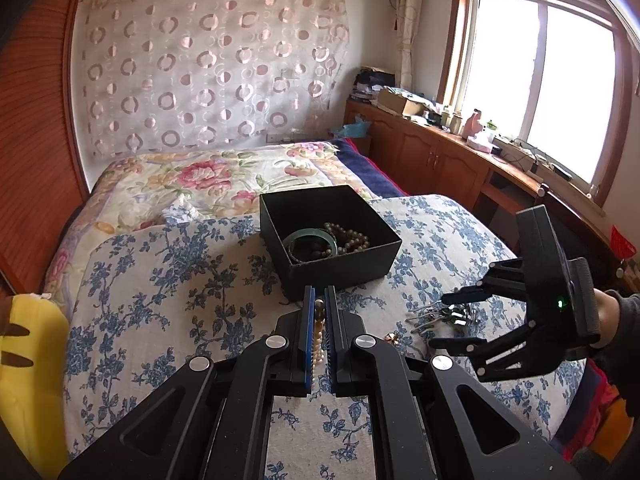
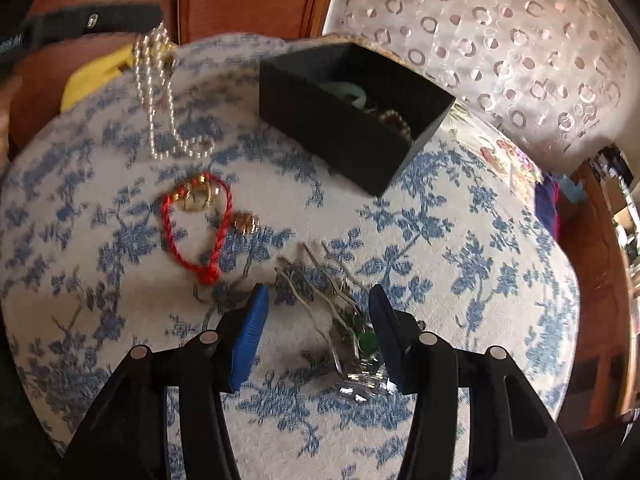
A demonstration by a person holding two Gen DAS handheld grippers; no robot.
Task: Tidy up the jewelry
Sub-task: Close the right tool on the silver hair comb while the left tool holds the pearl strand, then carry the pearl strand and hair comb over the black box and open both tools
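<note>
Mid-transfer: L gripper (image 1: 319, 308) clamped on pearls (image 1: 318, 344) just near of box (image 1: 344, 256), needs lift + drop inside; R gripper (image 2: 318, 300) wide open, empty, straddling hairpin (image 2: 320, 292).

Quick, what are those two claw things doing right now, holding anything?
Left gripper: shut on the cream pearl bead necklace.
Right gripper: open, holding nothing, poised over the silver wavy hairpin with green stones.

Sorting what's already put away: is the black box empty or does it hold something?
Not empty. The open black box holds a green bangle and a string of brown beads, seen from both cameras.
</note>
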